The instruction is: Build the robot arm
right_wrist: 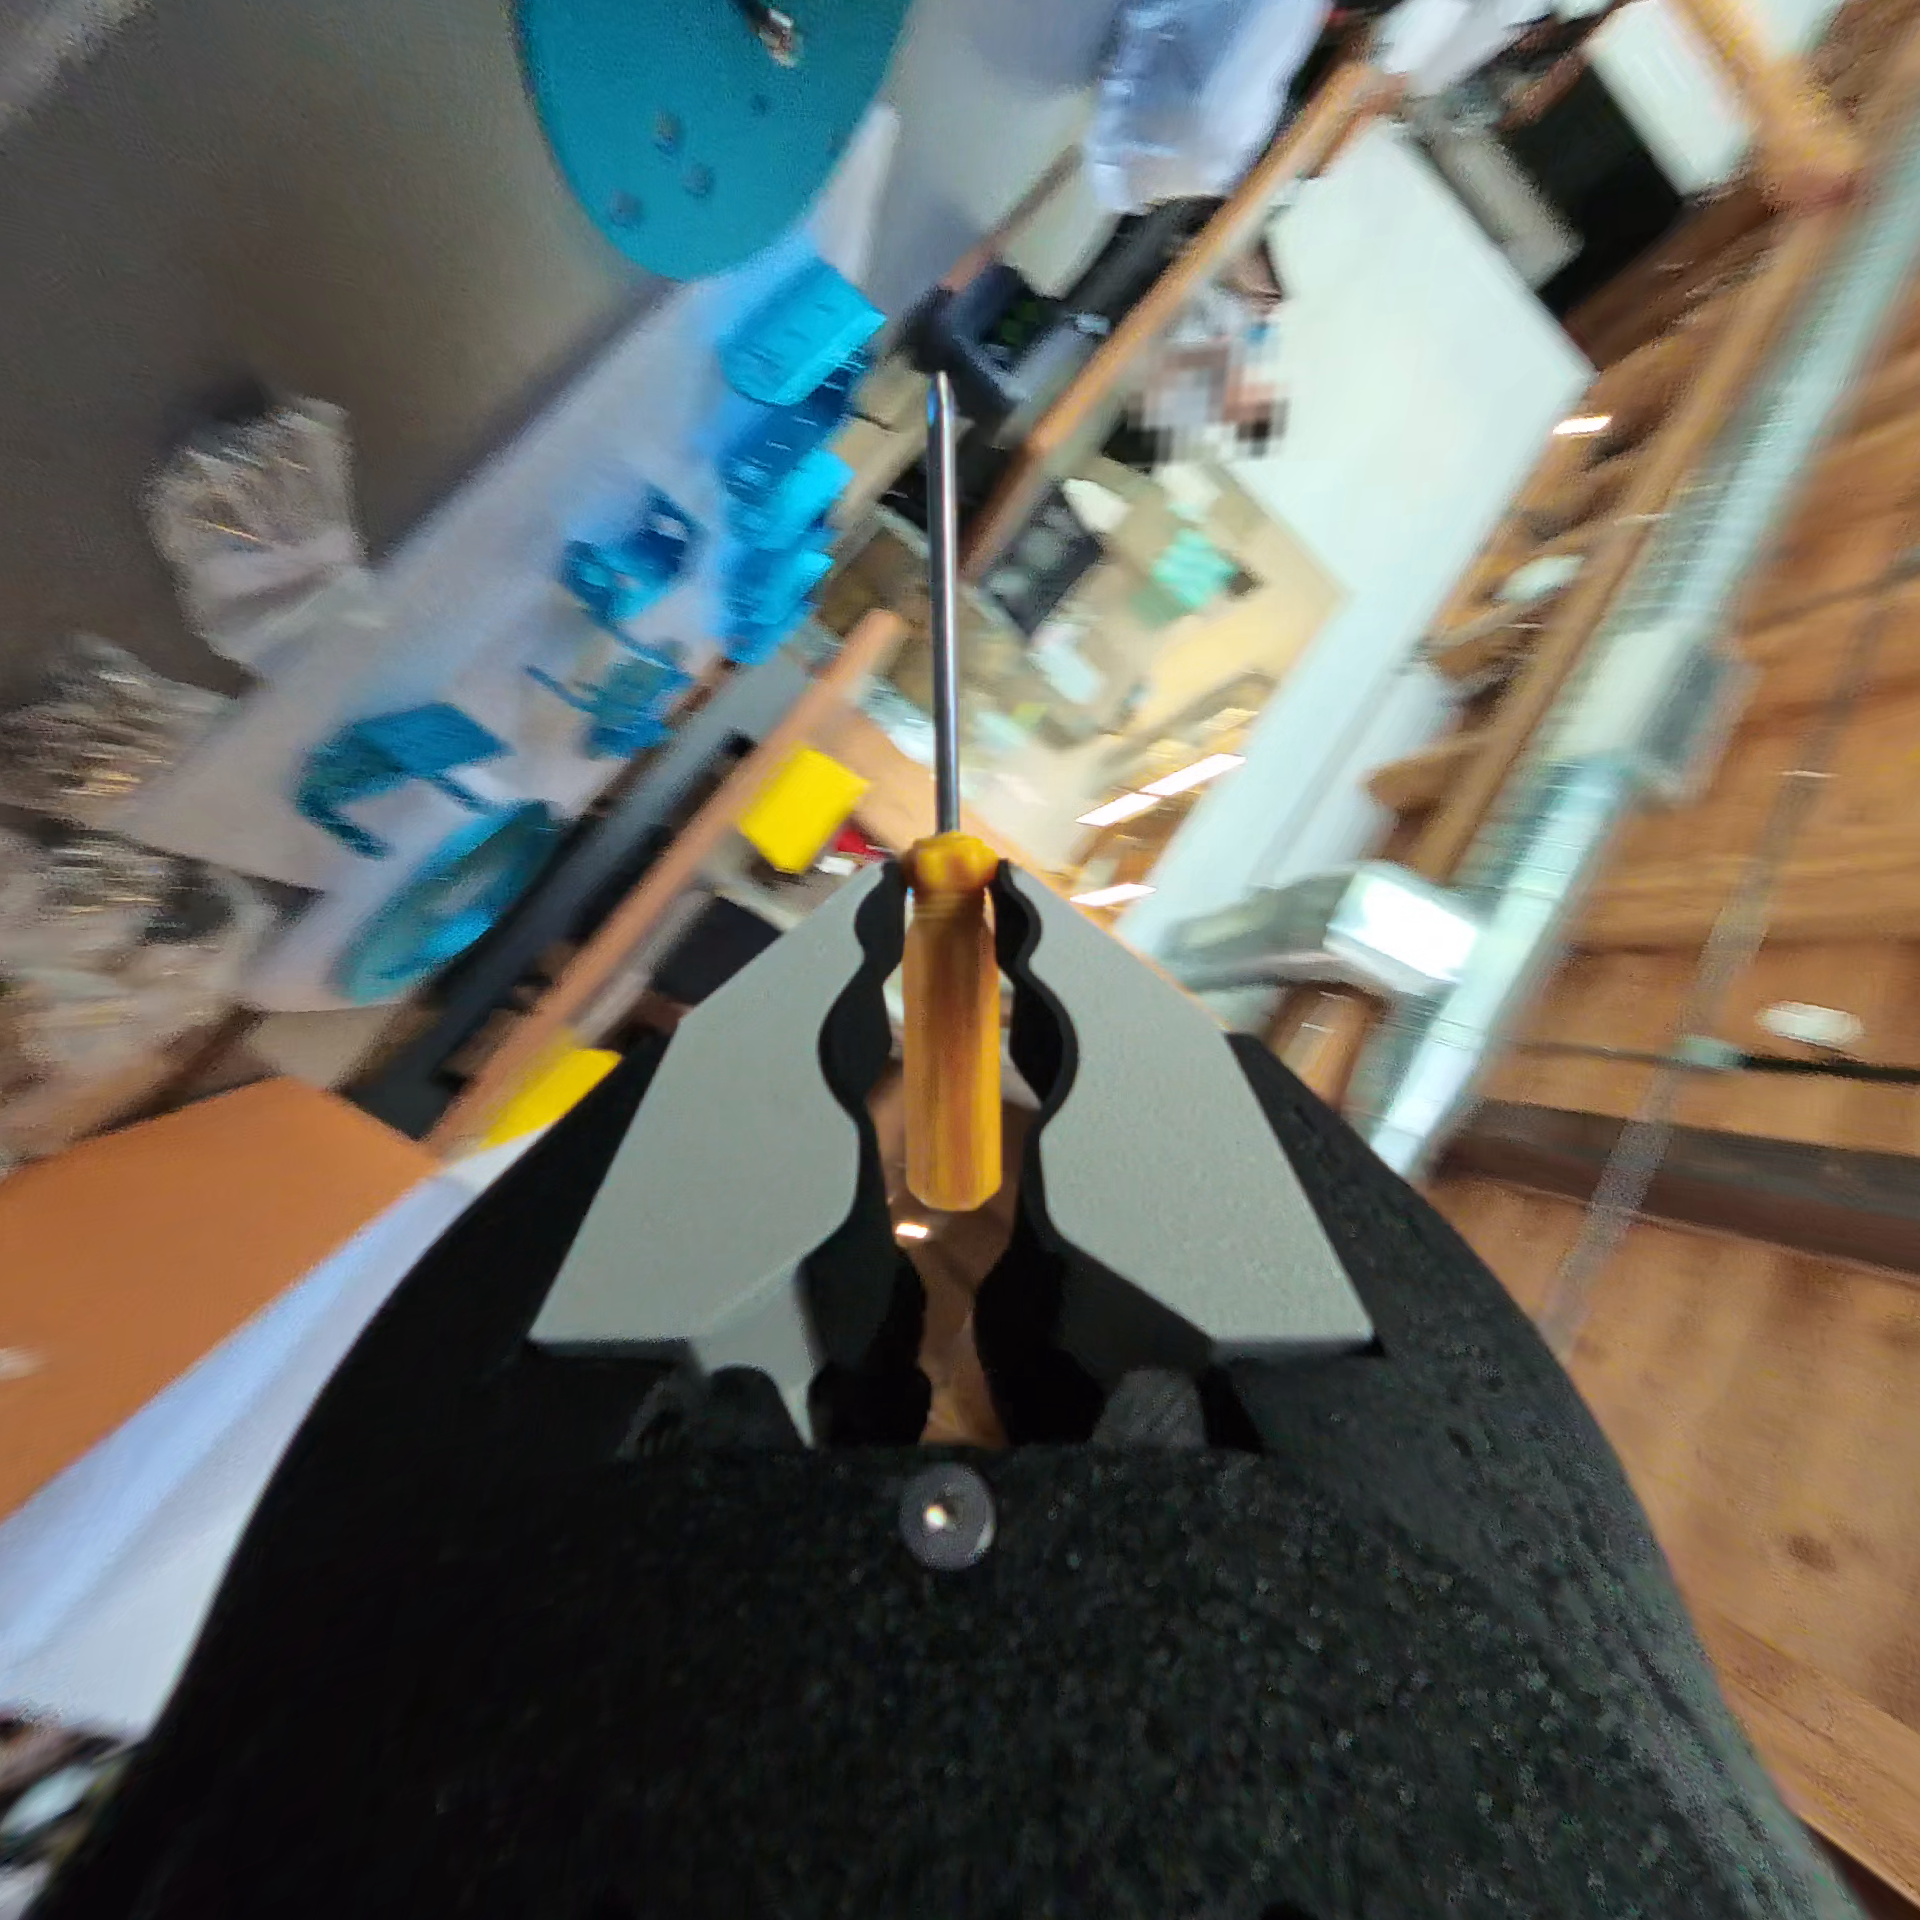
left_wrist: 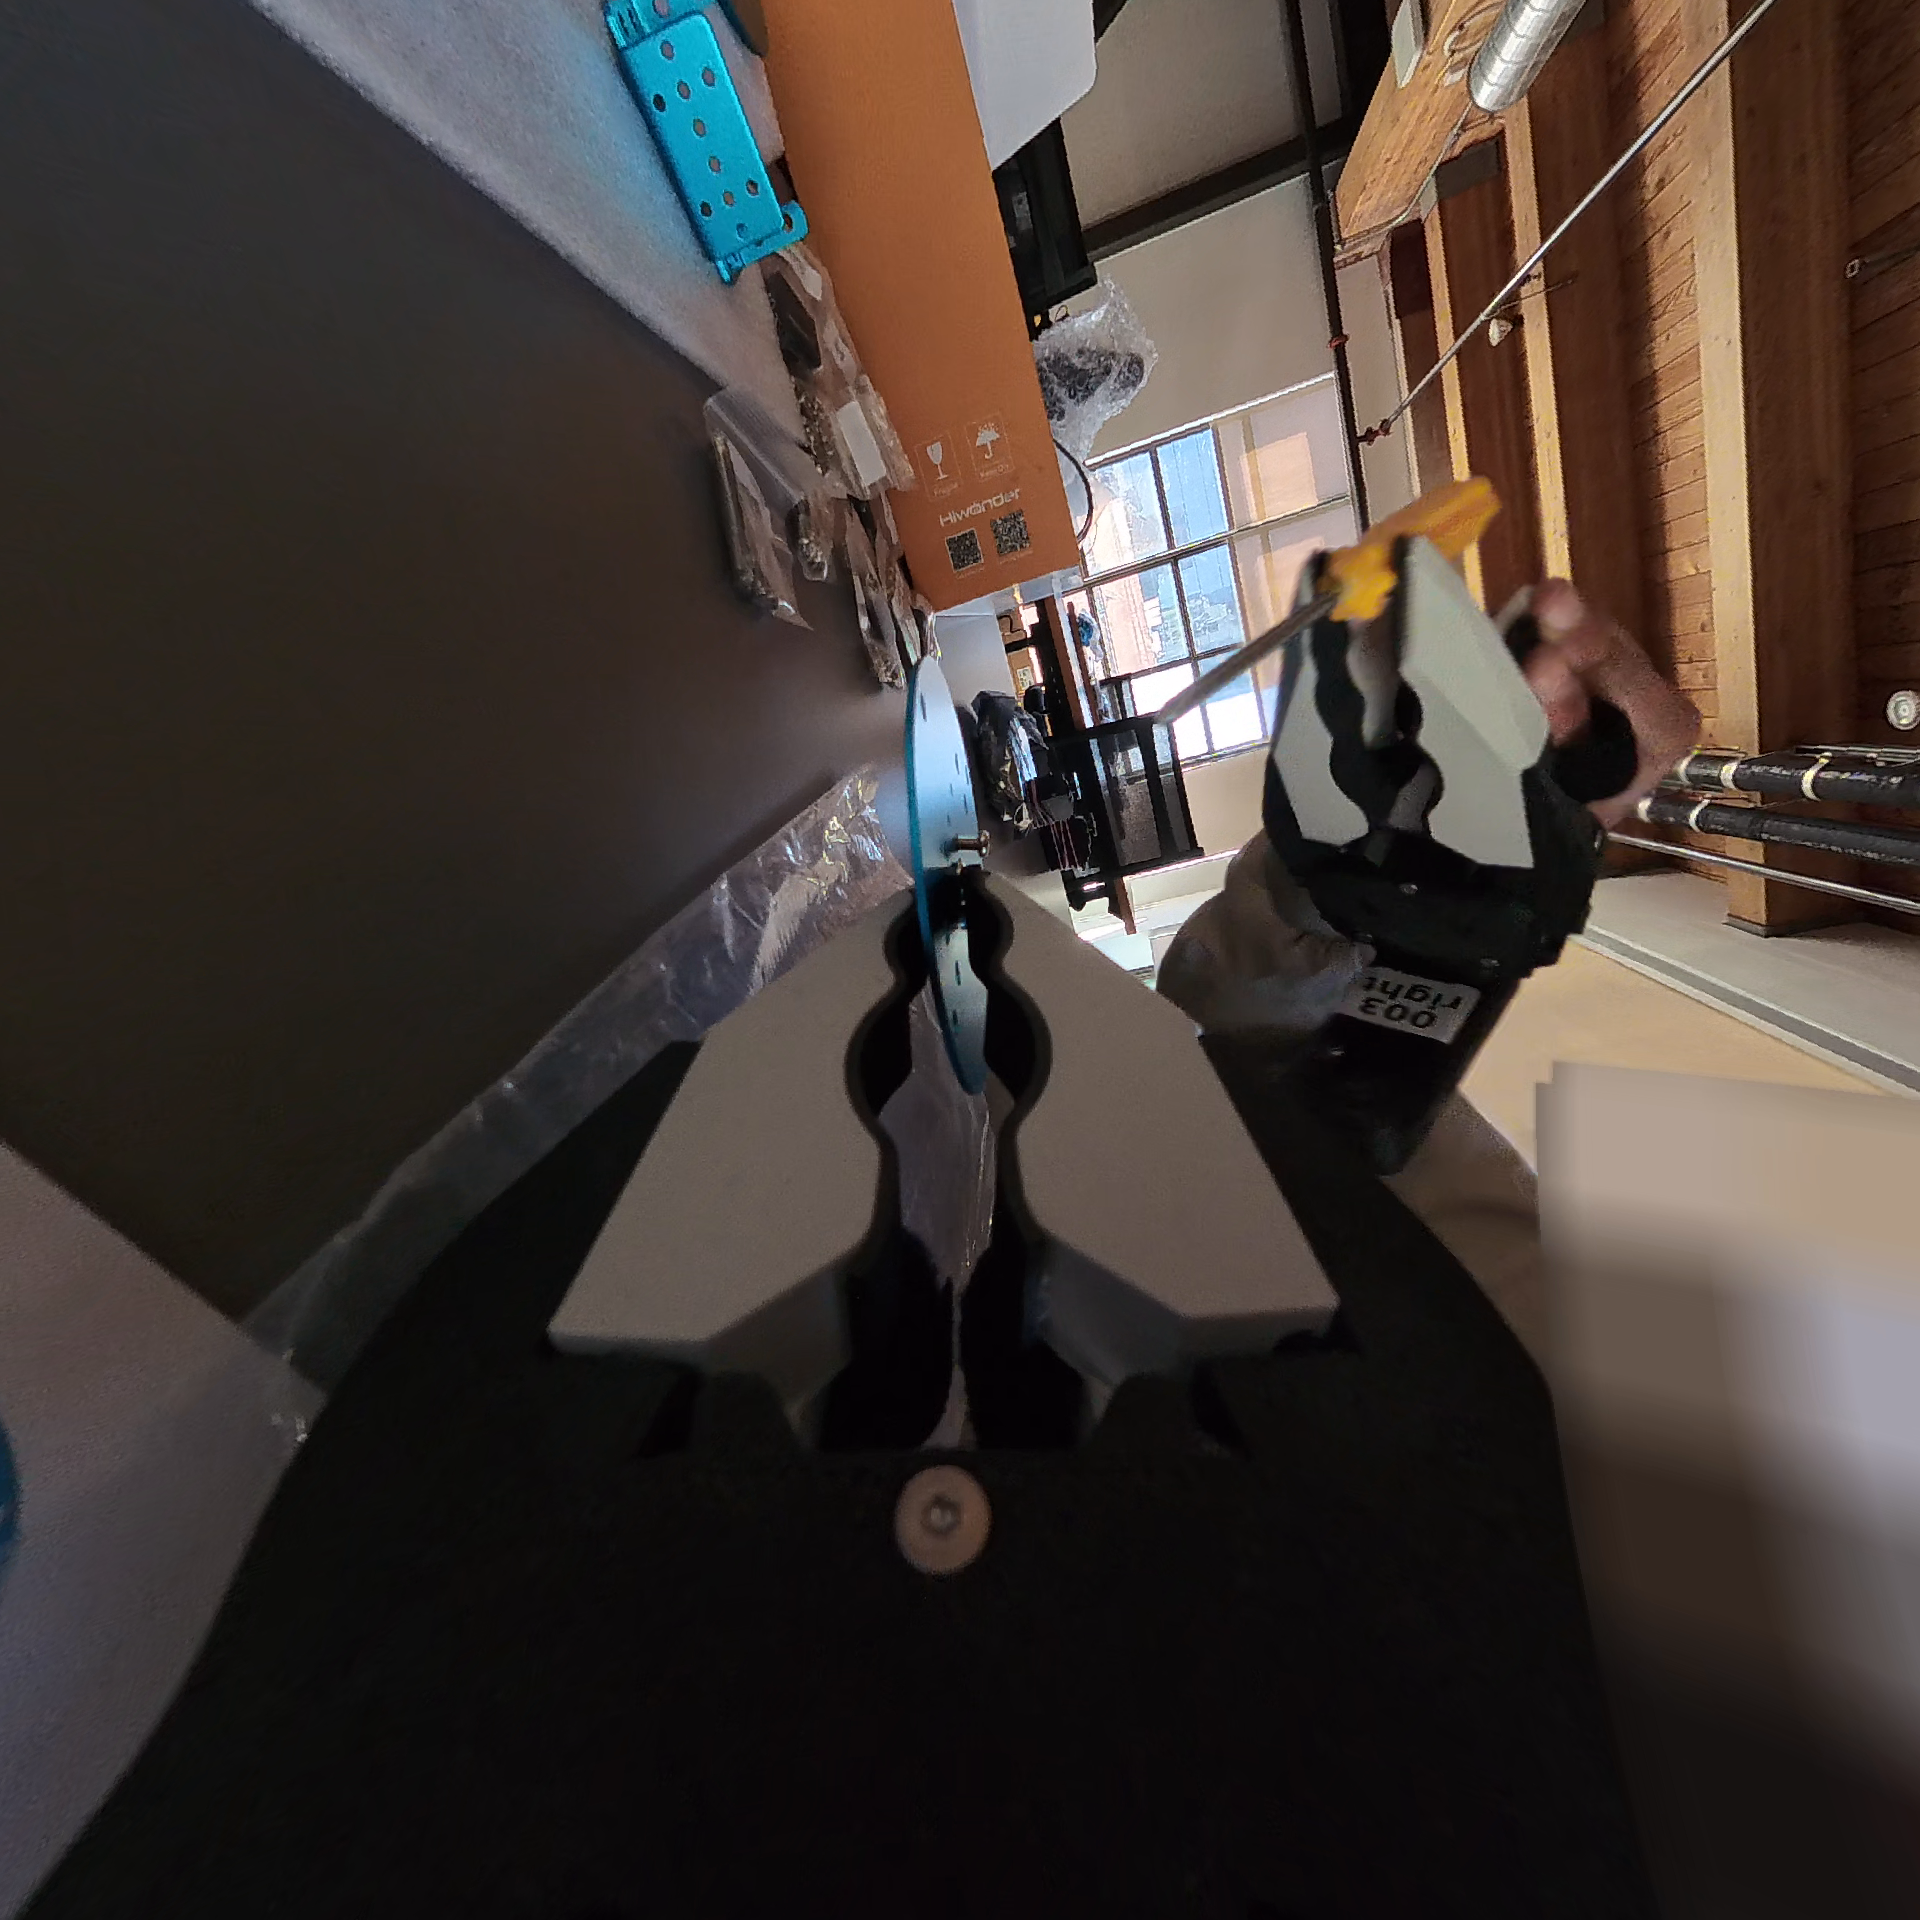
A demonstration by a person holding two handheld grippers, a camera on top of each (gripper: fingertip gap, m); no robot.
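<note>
Two grippers are in view, each clamped on something. The left gripper (left_wrist: 961,935) pinches the lower rim of a round, flat blue metal disc with small drilled holes (left_wrist: 935,831), seen almost edge-on, so the disc stands out past the fingertips; a small silver screw (left_wrist: 971,847) sticks out of the disc's face just ahead of the tips. Behind the disc, between the fingers, lies a crinkled clear plastic bag (left_wrist: 790,883). Far ahead and to the left of this gripper, a blue perforated metal plate (left_wrist: 707,135) rests on white foam beside a long orange cardboard box (left_wrist: 914,291), with several small clear bags of hardware (left_wrist: 790,488) strung along the box. The right gripper (right_wrist: 948,894) is closed around the amber plastic handle of a slim screwdriver with a steel shaft (right_wrist: 945,623), which runs straight forward from between the fingers, its tip well short of the blue disc up and to the left. Left of the shaft, several bright blue metal brackets (right_wrist: 779,468) sit on a white sheet, though motion blur leaves their exact shapes unclear.
</note>
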